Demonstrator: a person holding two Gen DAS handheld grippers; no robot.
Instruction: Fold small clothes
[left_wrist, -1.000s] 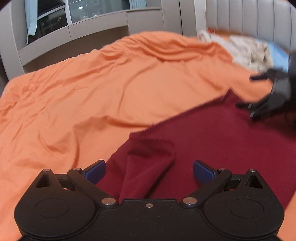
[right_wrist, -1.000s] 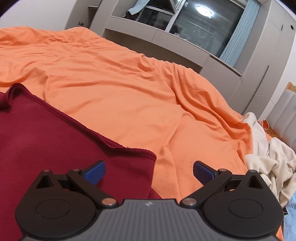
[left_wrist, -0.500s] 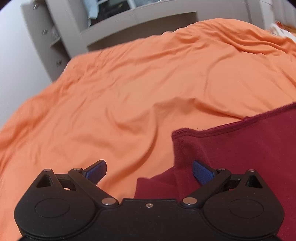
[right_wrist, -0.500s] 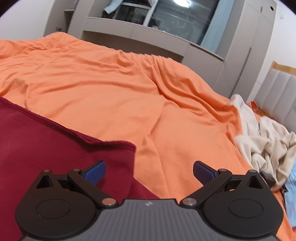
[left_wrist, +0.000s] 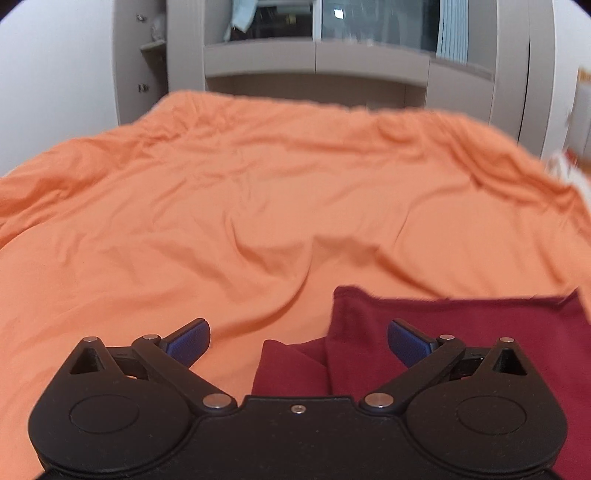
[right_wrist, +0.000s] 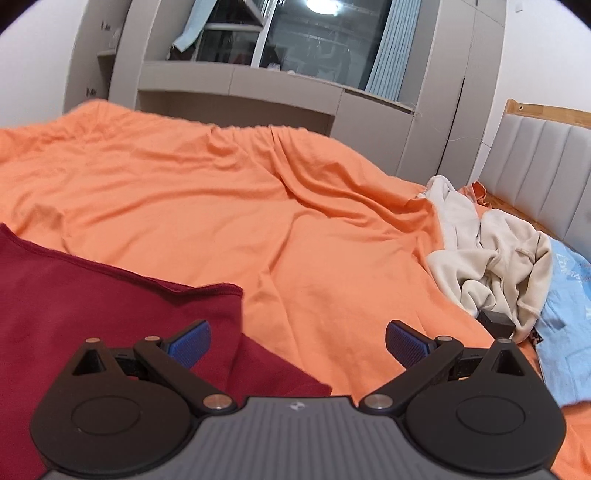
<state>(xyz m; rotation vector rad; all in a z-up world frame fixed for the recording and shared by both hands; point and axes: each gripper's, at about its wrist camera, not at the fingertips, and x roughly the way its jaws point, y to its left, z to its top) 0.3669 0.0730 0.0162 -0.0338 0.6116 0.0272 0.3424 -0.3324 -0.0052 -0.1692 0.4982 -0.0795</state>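
Here the left tool (left_wrist: 298, 341) hangs wide apart and holds nothing, just above the left corner of the red cloth (left_wrist: 461, 339). The cloth lies spread on the orange bed sheet (left_wrist: 258, 192), probably so it can be folded flat. The right tool (right_wrist: 298, 341) is wide too, empty, over the cloth's right corner. Farther right, a cream garment (right_wrist: 491, 254) and a blue garment (right_wrist: 569, 317) sit bunched near the headboard (right_wrist: 546, 162), likely waiting their turn.

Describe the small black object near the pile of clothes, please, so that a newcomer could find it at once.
Start from the orange bedsheet and follow it to the grey padded headboard side. There a cream garment lies crumpled beside a light blue garment. The small black box sits at the cream garment's near edge, the only dark, hard-edged thing among soft fabrics.
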